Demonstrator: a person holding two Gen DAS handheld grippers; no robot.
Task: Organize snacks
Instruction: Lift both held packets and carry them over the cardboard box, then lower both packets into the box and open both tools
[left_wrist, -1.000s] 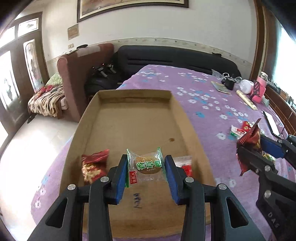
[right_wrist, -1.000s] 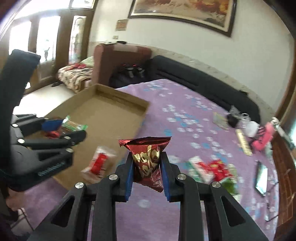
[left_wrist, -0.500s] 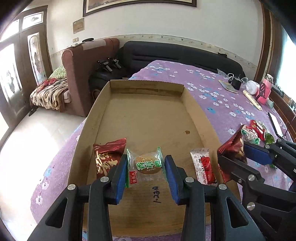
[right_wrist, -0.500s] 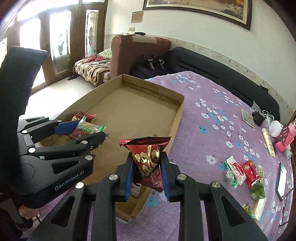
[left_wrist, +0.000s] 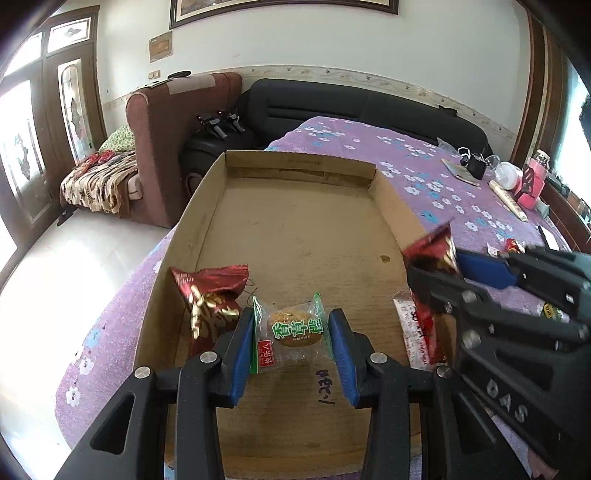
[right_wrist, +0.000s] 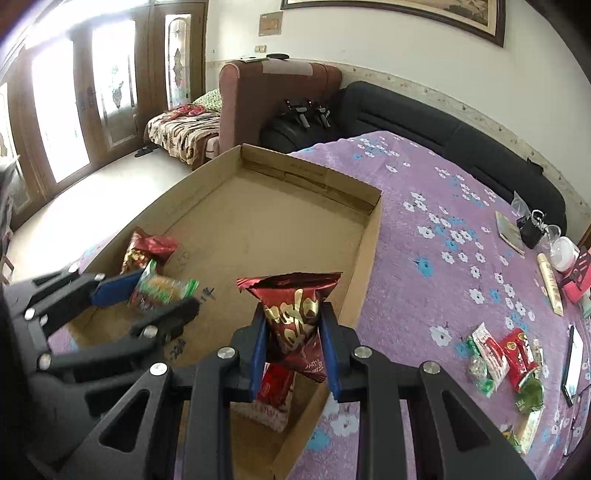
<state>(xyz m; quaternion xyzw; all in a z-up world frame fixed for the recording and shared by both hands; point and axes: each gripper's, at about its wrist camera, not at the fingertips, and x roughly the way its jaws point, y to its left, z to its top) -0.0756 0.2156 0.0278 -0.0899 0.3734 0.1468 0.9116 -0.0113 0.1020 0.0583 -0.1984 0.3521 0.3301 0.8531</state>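
- i am holding my left gripper over the near end of the cardboard tray, its blue pads clamped on the sides of a clear green-edged cake packet.
- just to the left of that gripper, a red foil bag is lying inside the tray by its left wall.
- i am holding my right gripper above the tray's near right corner, its pads clamped on a second red foil snack bag that is standing upright between them with its crimped top fanning wide.
- directly under that gripper, a red and white wrapper is lying flat on the tray floor against the right wall.
- off to the right of my right gripper, a small heap of red and green packets is sitting on the purple flowered cloth, well apart from the tray.
- the far half of the tray ahead of both grippers is showing bare cardboard.
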